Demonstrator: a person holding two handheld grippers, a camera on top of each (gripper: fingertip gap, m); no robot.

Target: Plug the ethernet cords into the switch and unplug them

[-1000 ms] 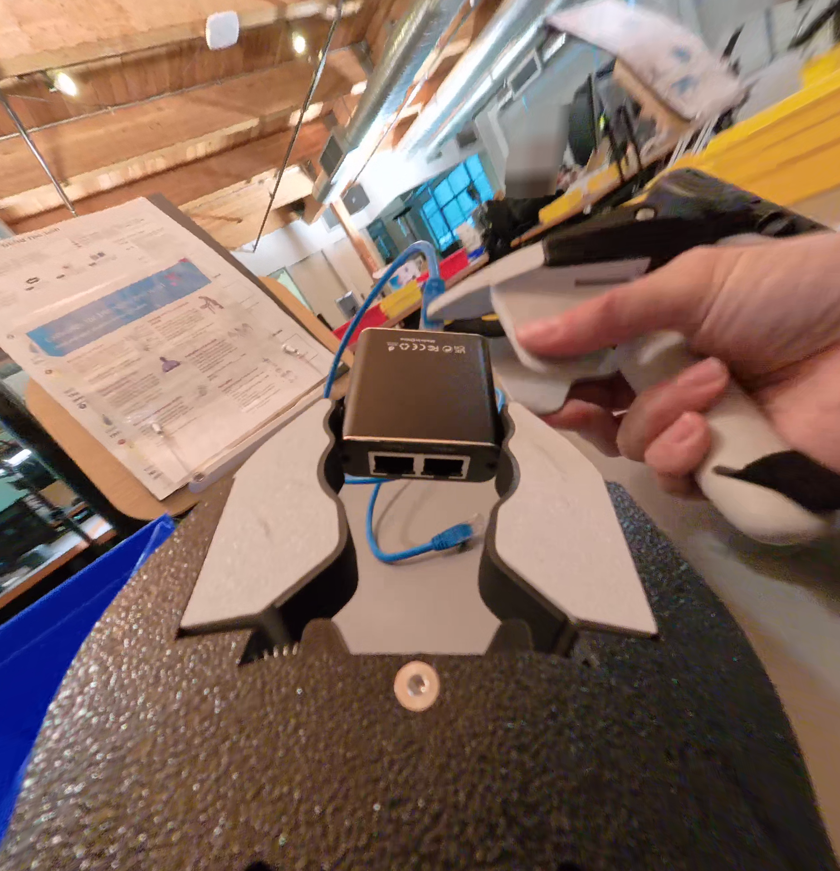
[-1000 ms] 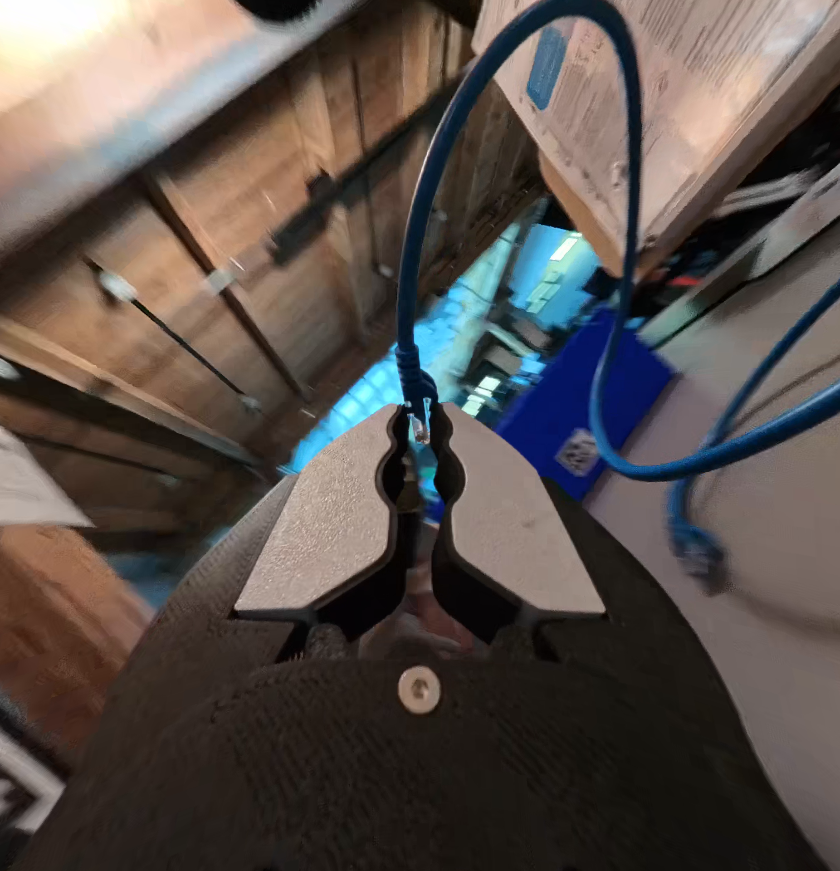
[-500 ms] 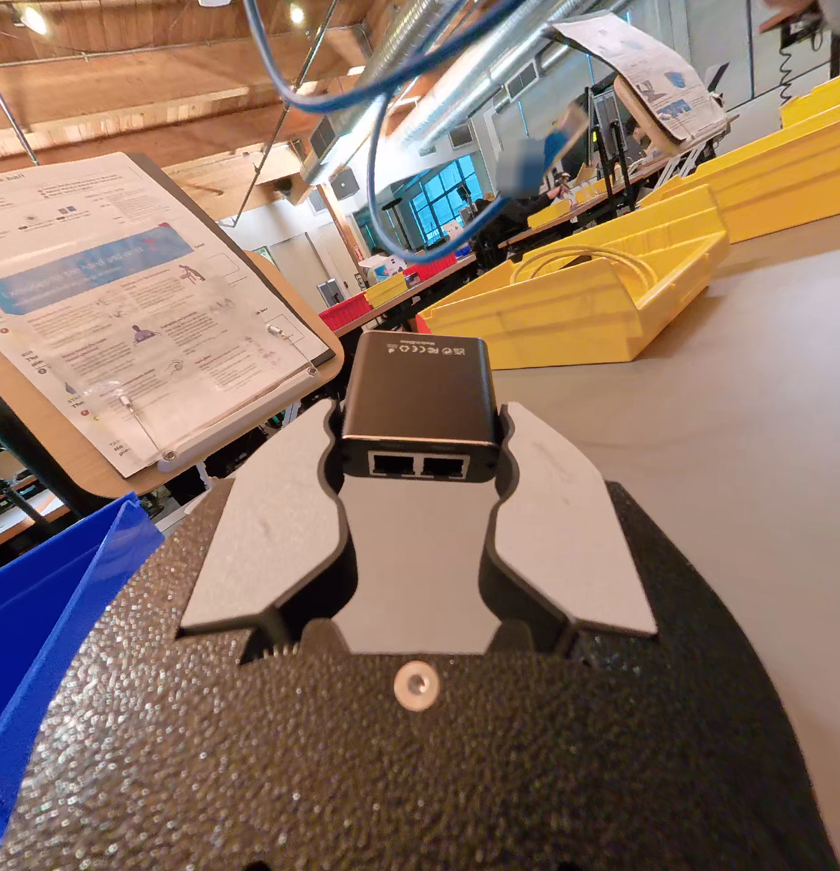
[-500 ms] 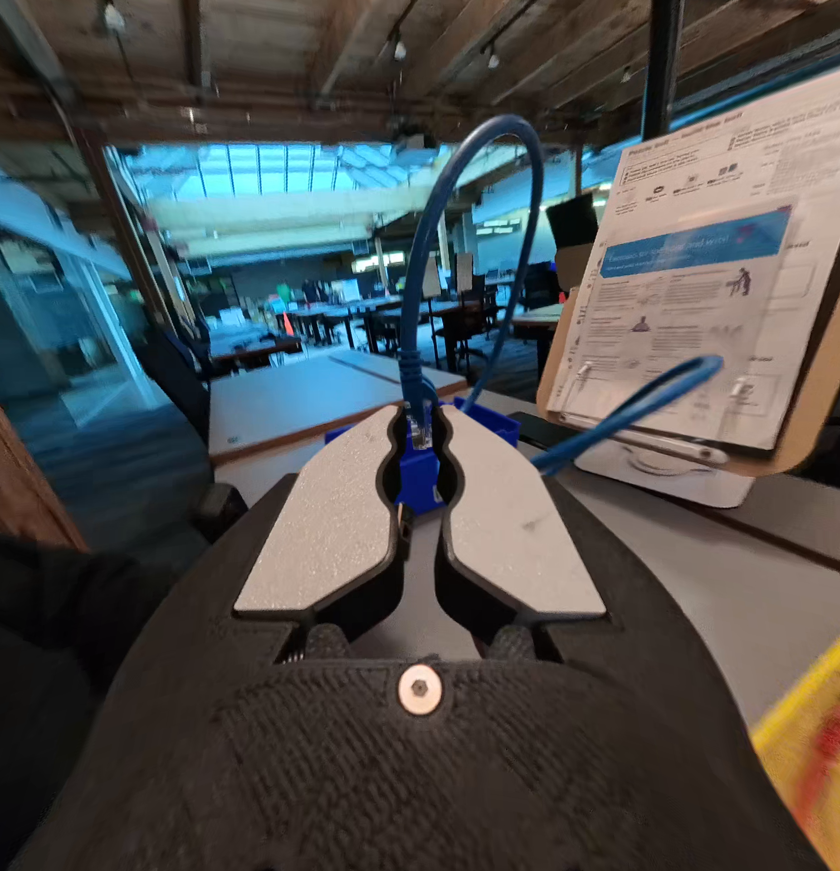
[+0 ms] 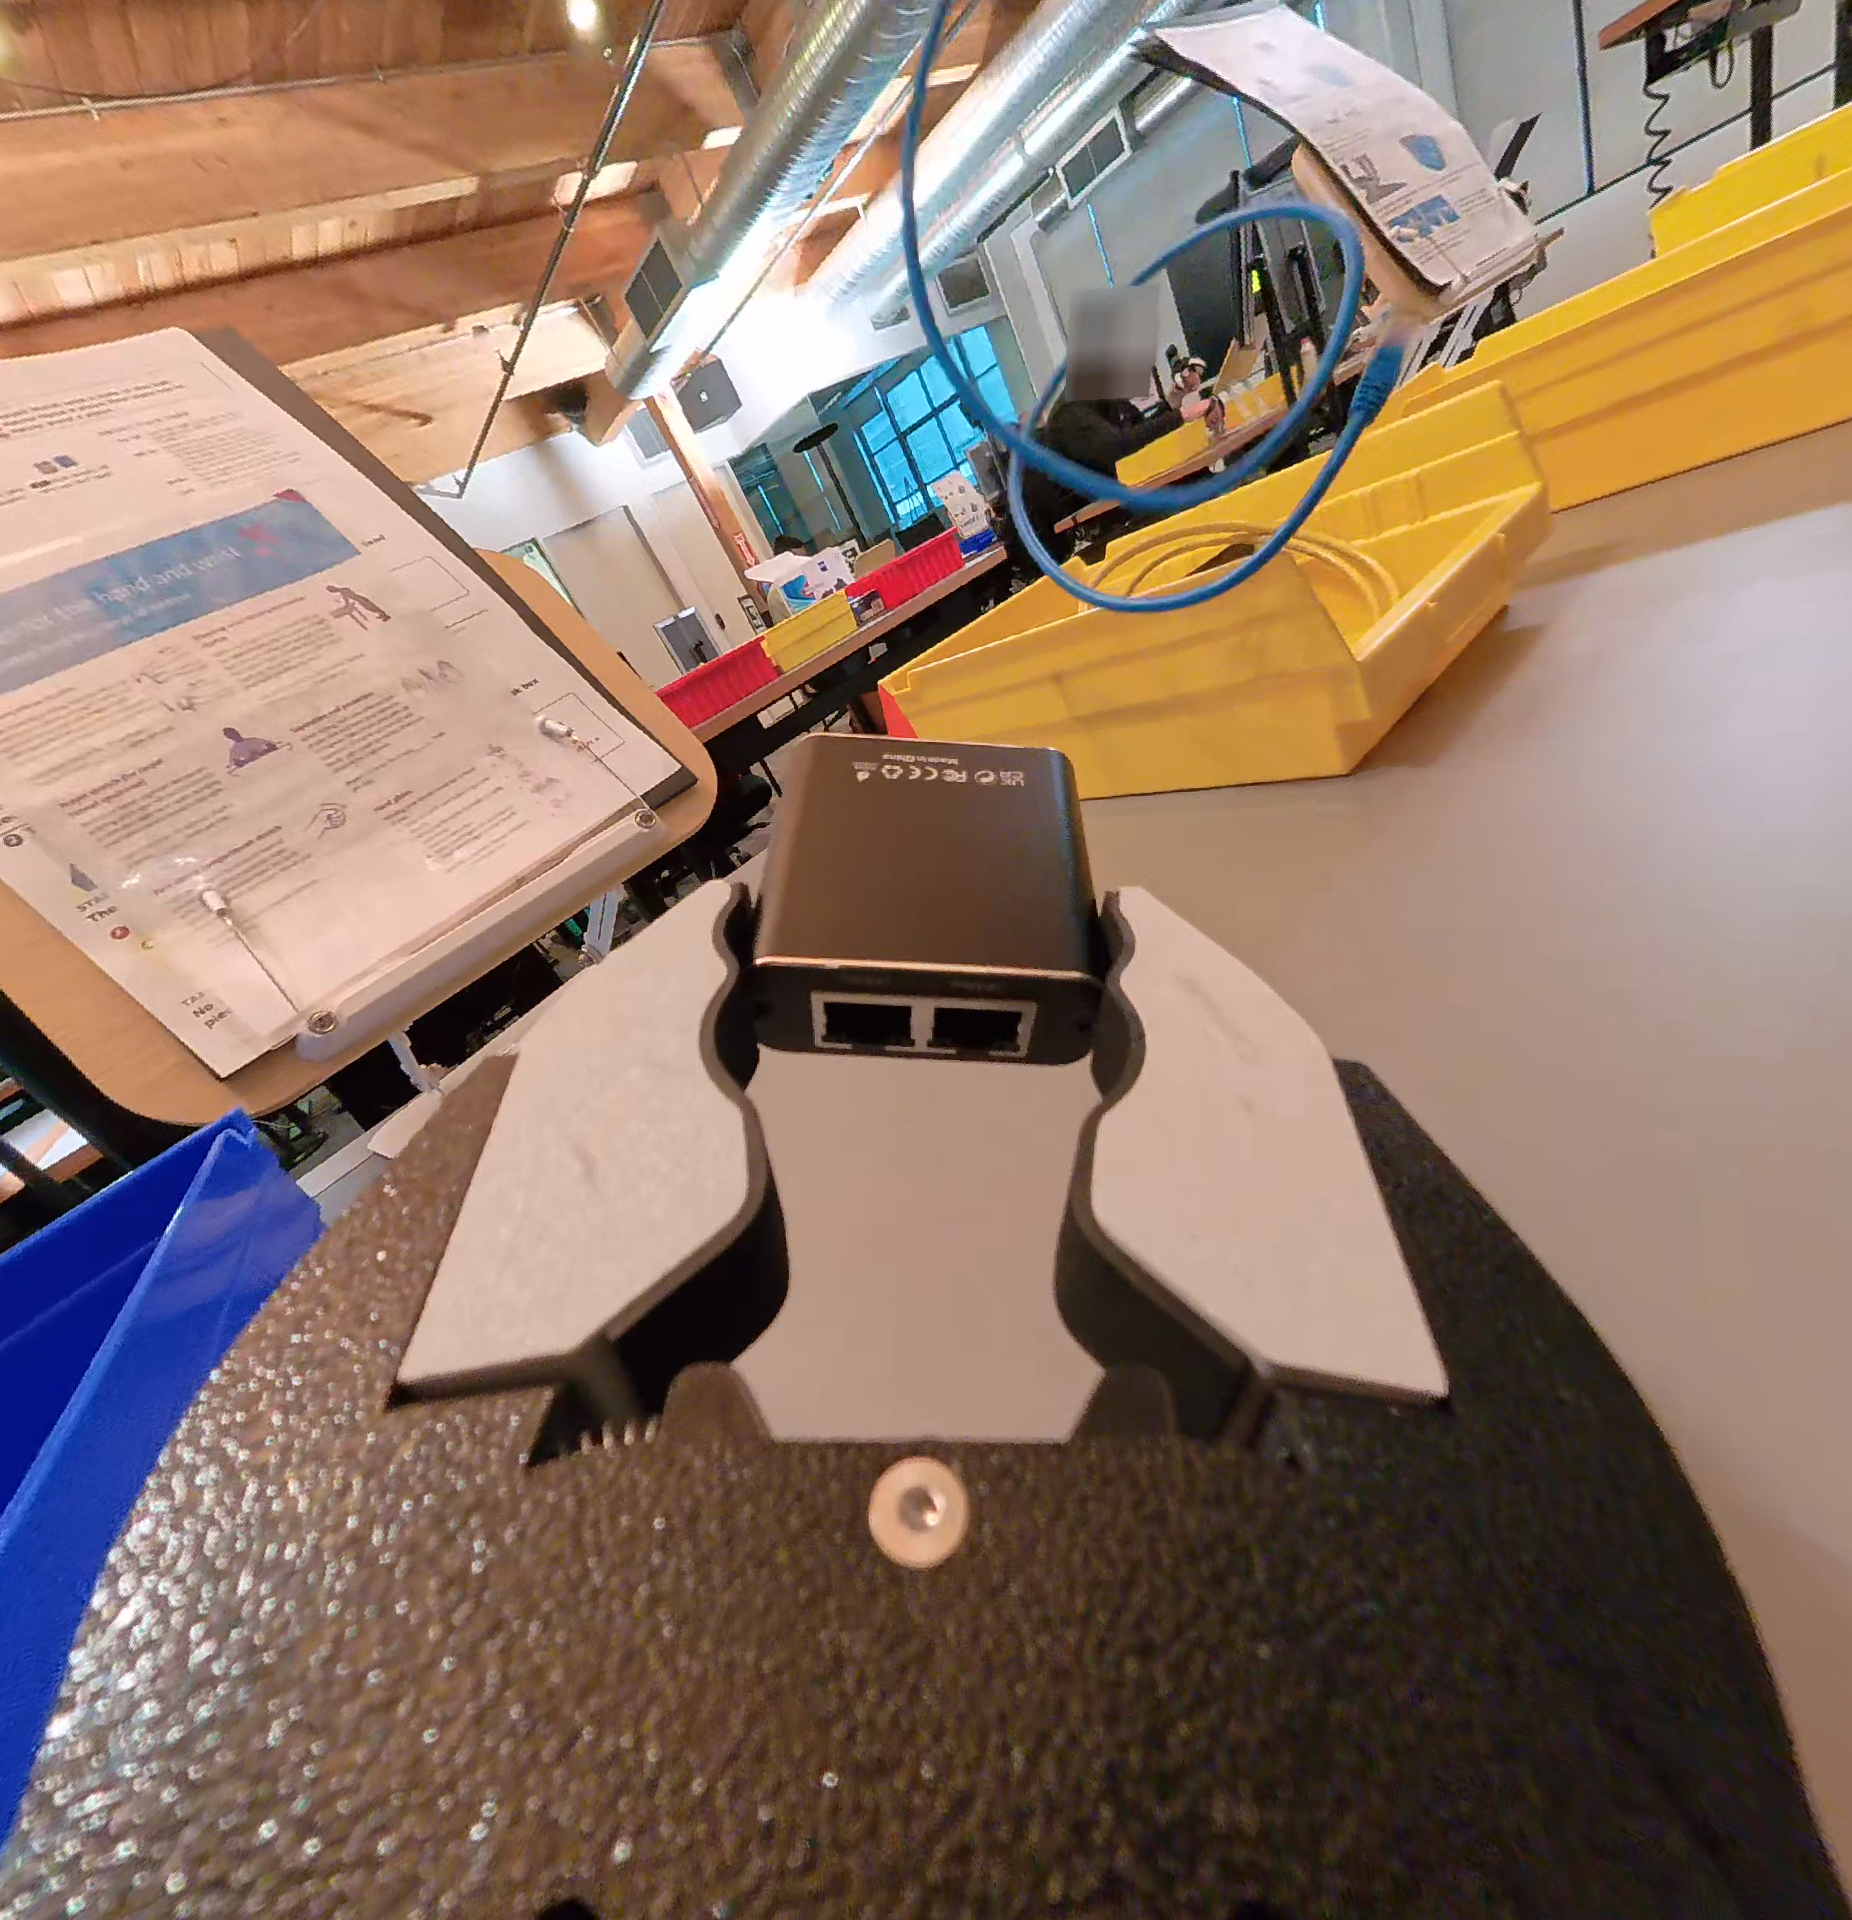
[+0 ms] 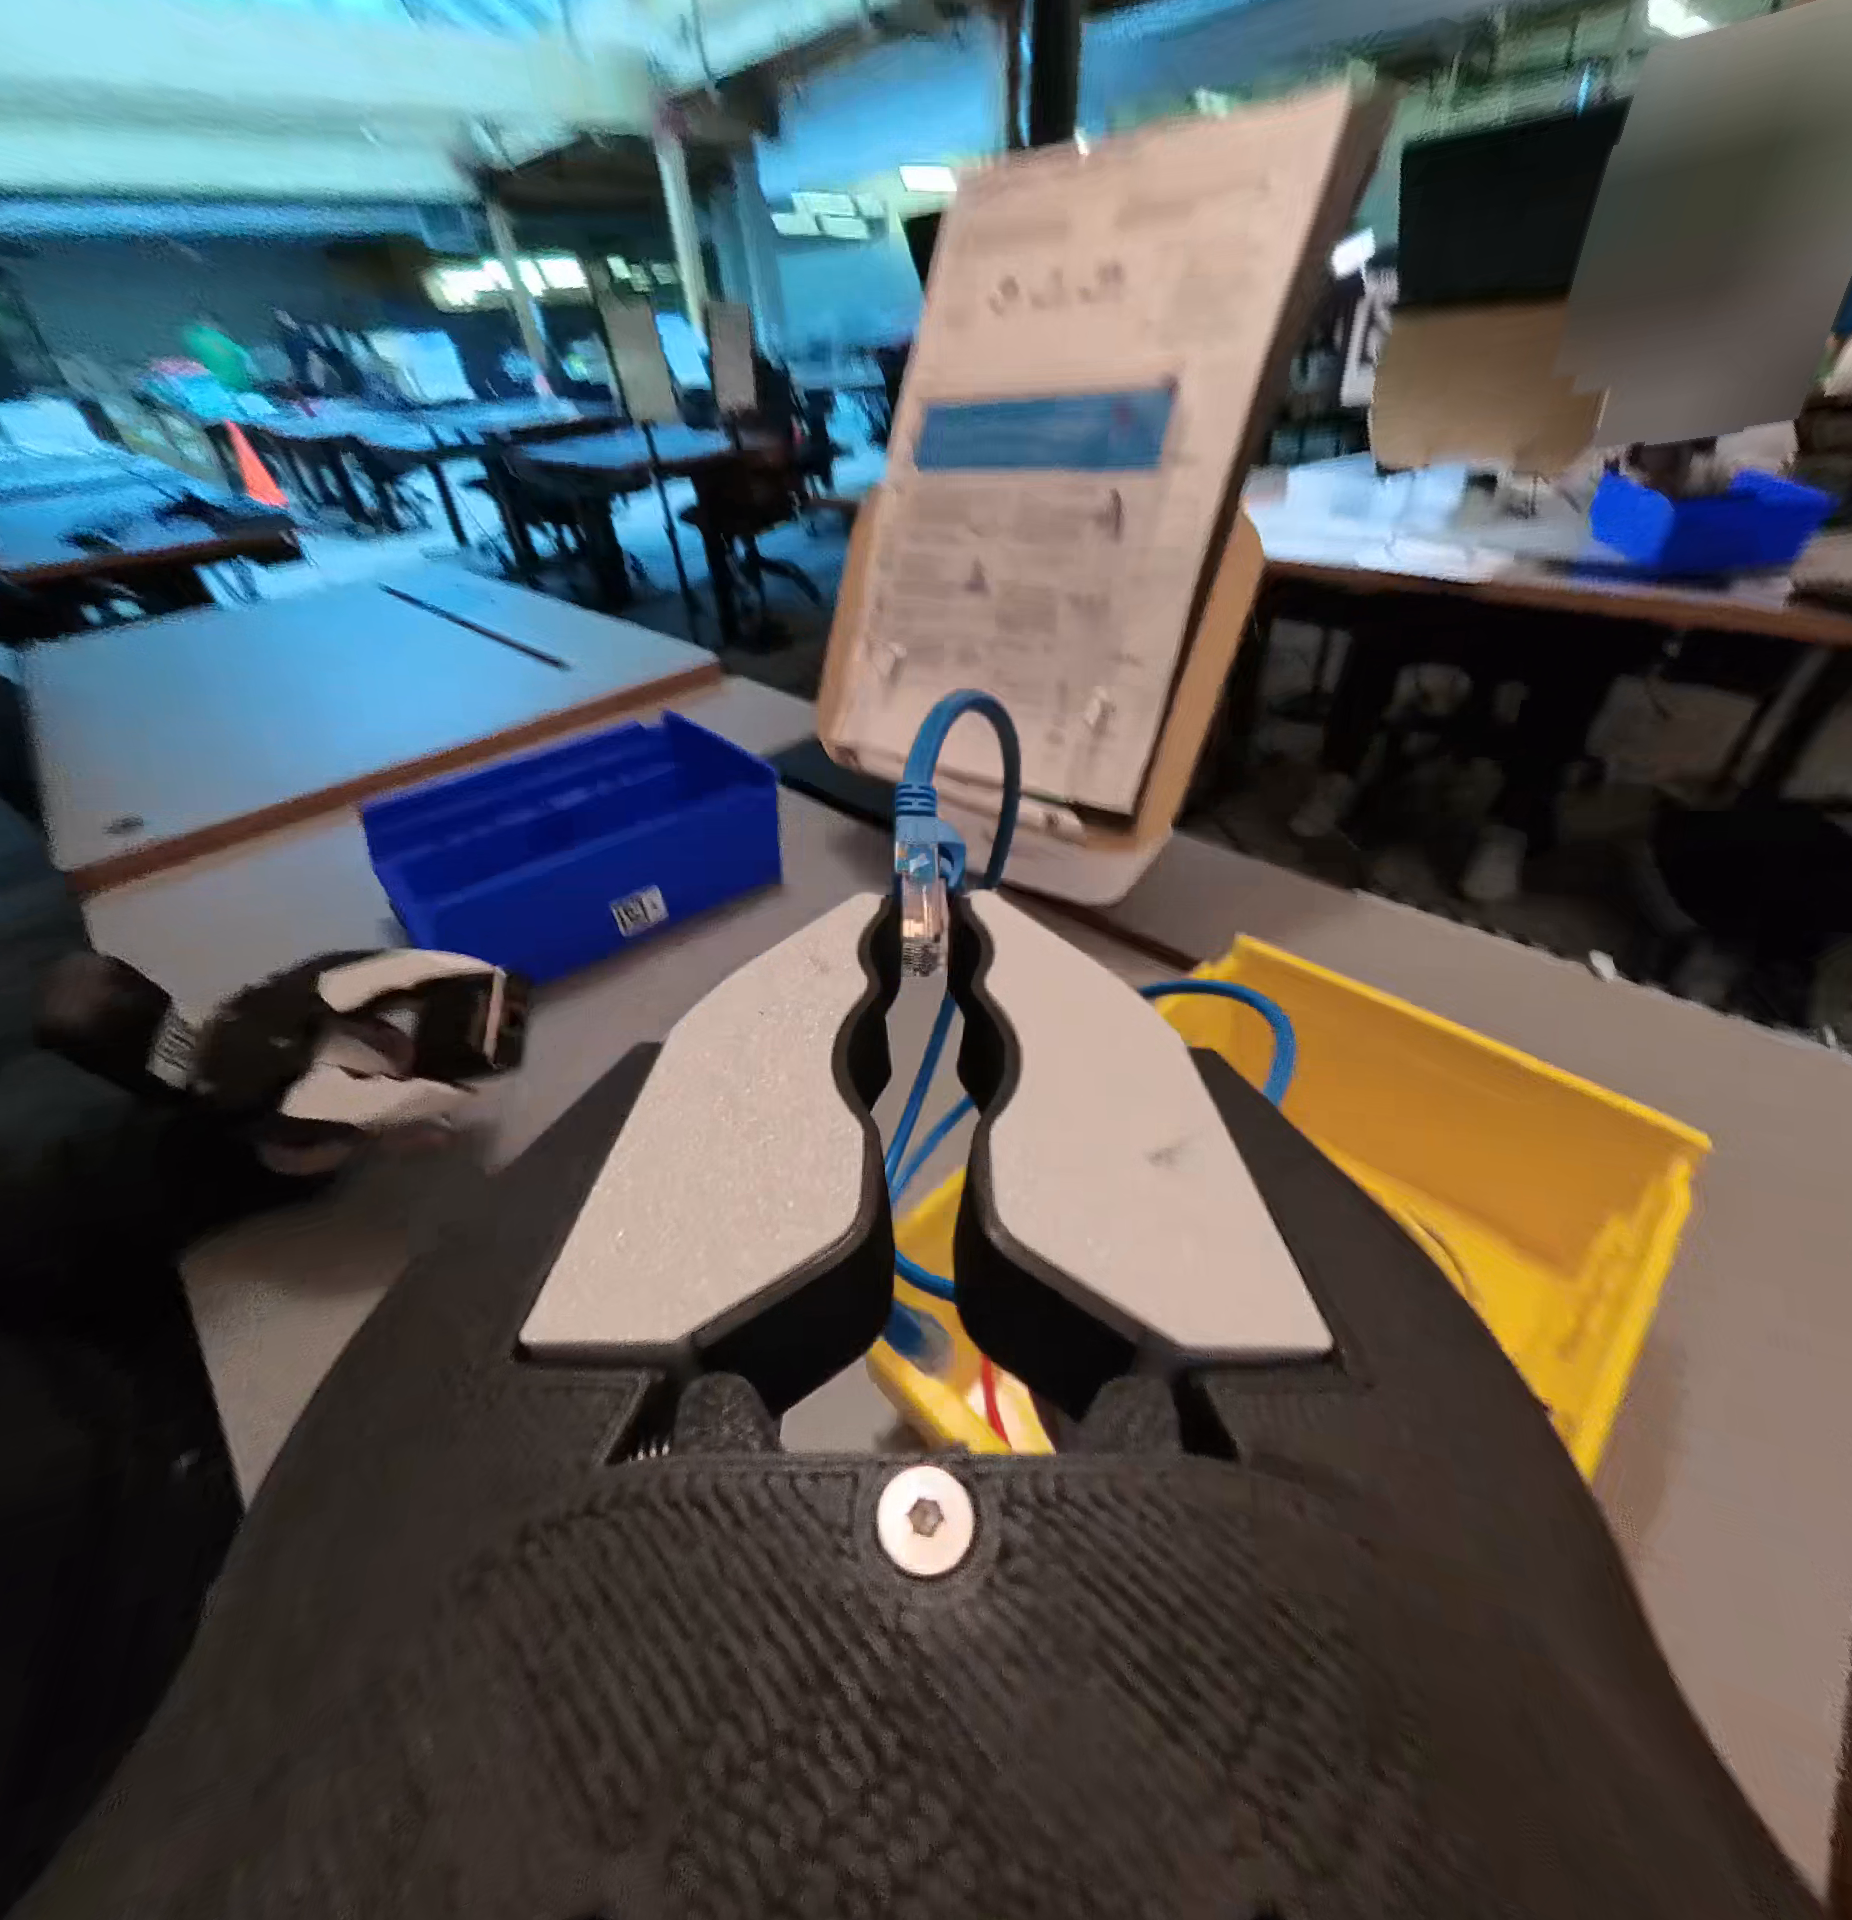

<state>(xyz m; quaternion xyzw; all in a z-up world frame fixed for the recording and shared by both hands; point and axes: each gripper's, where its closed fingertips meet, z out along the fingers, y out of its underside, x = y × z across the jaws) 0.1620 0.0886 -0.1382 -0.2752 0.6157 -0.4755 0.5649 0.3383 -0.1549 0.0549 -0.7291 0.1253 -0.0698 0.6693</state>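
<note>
Left gripper [image 5: 924, 961] closed on the little black switch [image 5: 927, 878], one grey finger pressed against each side. Switch held up off the grey counter [image 5: 1524, 935], its two ports facing the camera, both with nothing in them. Seen again far off in the right wrist view, blurry, low on the left [image 6: 465, 1023]. Right gripper [image 6: 924, 940] shut tight on the clear plug [image 6: 920, 914] of a blue ethernet cord [image 6: 963, 727], fingers pinching it right at their tips. Plug pointing up, cord looping over just above it and dropping down behind the fingers into a yellow bin [image 6: 1473, 1122]. In the left wrist view, same cord [image 5: 1161, 499] hanging in big loops in the air over that yellow bin [image 5: 1213, 686], its other plug [image 5: 1384, 379] dangling free. Pale coiled cable lying in the bin too. Plug and switch well apart. Blue bin [image 6: 579, 842] sitting on the counter to the left, near a tilted board with a printed sheet [image 5: 236, 707] clipped on it.
</note>
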